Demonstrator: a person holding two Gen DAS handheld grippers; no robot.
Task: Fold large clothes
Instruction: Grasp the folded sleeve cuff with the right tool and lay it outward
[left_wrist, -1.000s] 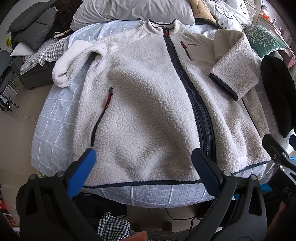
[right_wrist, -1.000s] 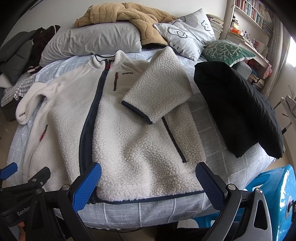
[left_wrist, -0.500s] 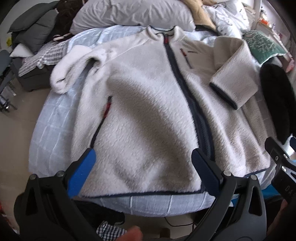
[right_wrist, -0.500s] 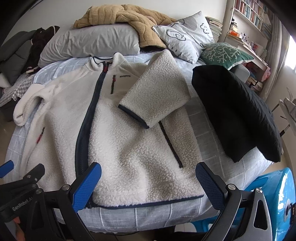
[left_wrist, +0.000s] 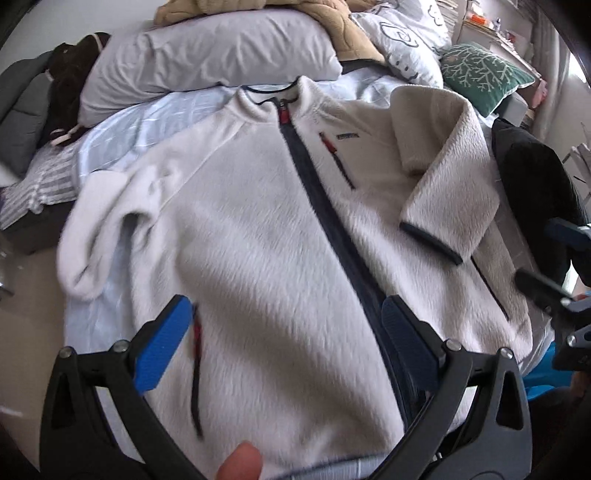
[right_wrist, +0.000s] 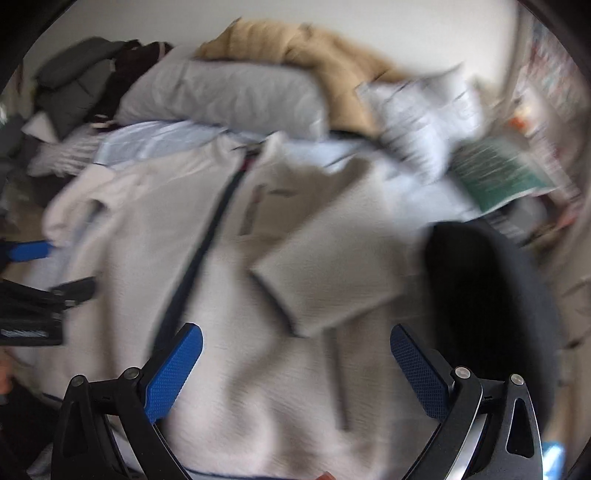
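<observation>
Left wrist view: we see cream fleece zip jacket (left_wrist: 266, 236) flat on blue-checked bed (left_wrist: 122, 133), beneath left gripper (left_wrist: 284, 339), fingers spread, empty. Right gripper (right_wrist: 295, 363) likewise spread above hem. Since a second ago both moved forward over jacket; right view blurred. One jacket, two grippers, one black garment (left_wrist: 532, 199).

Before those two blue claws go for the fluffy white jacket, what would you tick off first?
1. Left gripper open, nothing held: ok.
2. Right gripper open, nothing held: ok.
3. Fleece jacket lying front up, zipper closed: ok.
4. Sleeve nearer the black garment folded across the chest: ok.
5. Other sleeve folded in: not ok, it lies bunched out to the side.
6. Bottom hem lying flat: cannot tell, both views are blurred there.
</observation>
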